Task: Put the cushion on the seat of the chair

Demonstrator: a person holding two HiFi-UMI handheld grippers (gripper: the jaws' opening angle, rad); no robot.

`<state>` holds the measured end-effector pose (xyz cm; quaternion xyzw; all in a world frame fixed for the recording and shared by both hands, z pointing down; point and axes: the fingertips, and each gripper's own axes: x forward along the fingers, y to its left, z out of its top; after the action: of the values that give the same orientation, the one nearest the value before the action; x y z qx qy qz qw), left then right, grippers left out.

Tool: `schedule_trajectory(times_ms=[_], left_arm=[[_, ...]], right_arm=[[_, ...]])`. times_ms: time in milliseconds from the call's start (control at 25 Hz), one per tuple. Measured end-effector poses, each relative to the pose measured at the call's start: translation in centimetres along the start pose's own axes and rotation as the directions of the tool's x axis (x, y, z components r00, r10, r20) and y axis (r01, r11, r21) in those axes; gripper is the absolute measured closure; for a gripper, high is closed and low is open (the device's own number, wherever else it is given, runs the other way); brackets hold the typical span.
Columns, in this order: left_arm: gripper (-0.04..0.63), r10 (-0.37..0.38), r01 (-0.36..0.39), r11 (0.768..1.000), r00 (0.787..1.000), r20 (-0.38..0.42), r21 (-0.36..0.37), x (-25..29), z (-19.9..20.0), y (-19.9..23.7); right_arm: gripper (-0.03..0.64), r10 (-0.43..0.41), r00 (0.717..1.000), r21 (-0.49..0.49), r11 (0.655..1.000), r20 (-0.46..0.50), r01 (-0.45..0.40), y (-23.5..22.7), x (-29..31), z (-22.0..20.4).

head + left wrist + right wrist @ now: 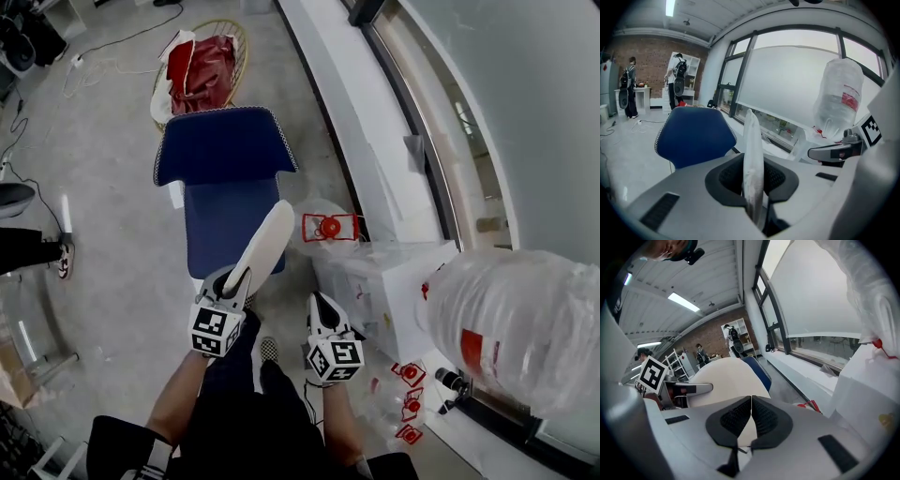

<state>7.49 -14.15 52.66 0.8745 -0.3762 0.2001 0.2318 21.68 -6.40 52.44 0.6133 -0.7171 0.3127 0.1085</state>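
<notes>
A blue chair [228,178] stands ahead of me, its seat [211,234] facing me below the curved back. My left gripper [236,277] is shut on the near rim of a white round cushion [266,242], held edge-up over the seat's front right corner. In the left gripper view the cushion [753,154] stands thin and upright between the pads of the left gripper [753,183], with the chair back [696,136] beyond. My right gripper [319,302] is beside it on the right, apart from the cushion. In the right gripper view the right gripper [751,420] has its pads together, holding nothing, and the cushion's face [726,378] shows behind.
A large clear water bottle [511,323] lies on a white box [394,281] at the right. Red caps [409,373] and a red-handled bottle top [330,226] lie on the floor nearby. A wicker chair with a red bag [199,70] stands behind the blue chair. Two people [629,86] stand far off.
</notes>
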Motion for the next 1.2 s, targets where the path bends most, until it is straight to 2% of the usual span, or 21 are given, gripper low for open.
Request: schedule_trajectory(times_ms=[200,360,600,840,1040,1200], left_arm=[[0.532,-0.03,0.03,0.999,0.999,-0.021,-0.017,3.5,-1.6,0.4],[0.532,-0.037,0.034,0.998,0.998,-0.042,-0.06,5.2,-3.5,0.8],[0.532,-0.04,0.035,0.996,0.997,-0.062,-0.087,7.1,-5.8,1.6],[0.532,-0.017,0.009,0.994,0.998,-0.067,-0.108,8.1,-7.9,3.5],[0.532,0.021,-0.027,0.995,0.998,-0.064,-0.095,8.2,-8.4,5.4],[0.532,0.038,-0.045,0.992,0.997,-0.061,-0.12,8.0,-8.7,6.7]], right_arm=[[0.588,-0.029,0.999,0.014,0.999,-0.031,0.029,-2.0,1.7,-1.4],[0.588,-0.037,0.998,0.019,0.999,-0.053,0.038,-2.6,2.7,-2.2],[0.588,-0.041,0.995,0.01,0.999,-0.088,0.042,-3.2,3.7,-3.4],[0.588,-0.032,0.992,0.007,0.999,-0.121,0.033,-2.9,4.9,-4.4],[0.588,-0.012,0.991,0.005,1.0,-0.133,0.013,-2.1,6.0,-4.5],[0.588,0.011,0.989,-0.005,1.0,-0.148,-0.012,-1.4,7.1,-4.7]])
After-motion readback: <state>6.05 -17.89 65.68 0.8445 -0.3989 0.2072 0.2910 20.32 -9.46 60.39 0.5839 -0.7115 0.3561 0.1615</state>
